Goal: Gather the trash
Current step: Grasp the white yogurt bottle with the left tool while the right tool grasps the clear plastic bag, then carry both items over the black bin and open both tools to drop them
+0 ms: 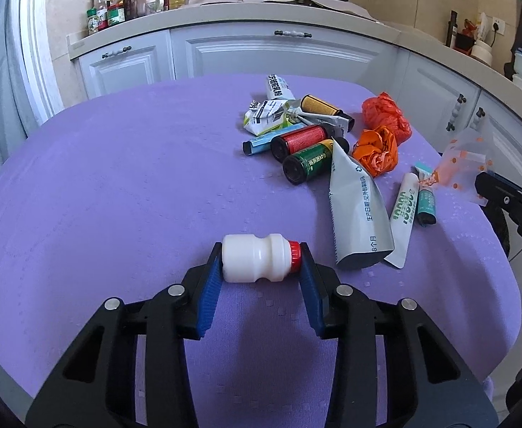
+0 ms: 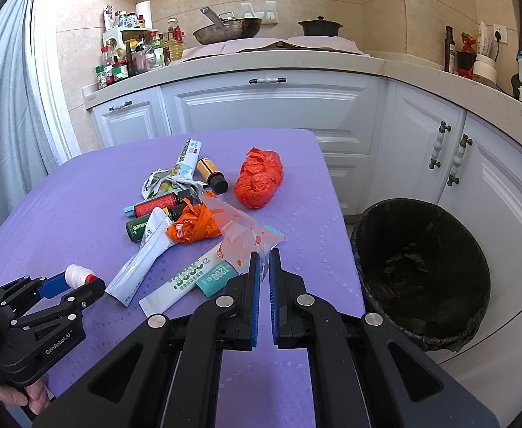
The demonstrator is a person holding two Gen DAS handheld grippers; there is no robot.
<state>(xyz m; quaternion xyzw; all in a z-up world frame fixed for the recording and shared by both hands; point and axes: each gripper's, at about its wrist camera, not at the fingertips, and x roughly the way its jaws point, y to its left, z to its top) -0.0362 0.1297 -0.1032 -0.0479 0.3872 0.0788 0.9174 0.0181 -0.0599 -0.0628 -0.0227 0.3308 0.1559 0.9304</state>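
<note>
Left gripper (image 1: 261, 262) clamped on white bottle (image 1: 257, 257), lower centre, above purple surface (image 1: 118, 196). Right gripper (image 2: 265, 253) nearly closed, pinching clear dotted bag (image 2: 241, 230) at centre frame. Black-lined bin (image 2: 421, 271) at right.

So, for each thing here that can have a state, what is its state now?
Left tool: shut on the white bottle.
White bottle: lying sideways, red cap on.
Right tool: shut on the clear bag.
Clear bag: held at one corner.
Trash bin: open, black liner inside.
Red bag: crumpled on the table.
Green bottle: lying on its side.
</note>
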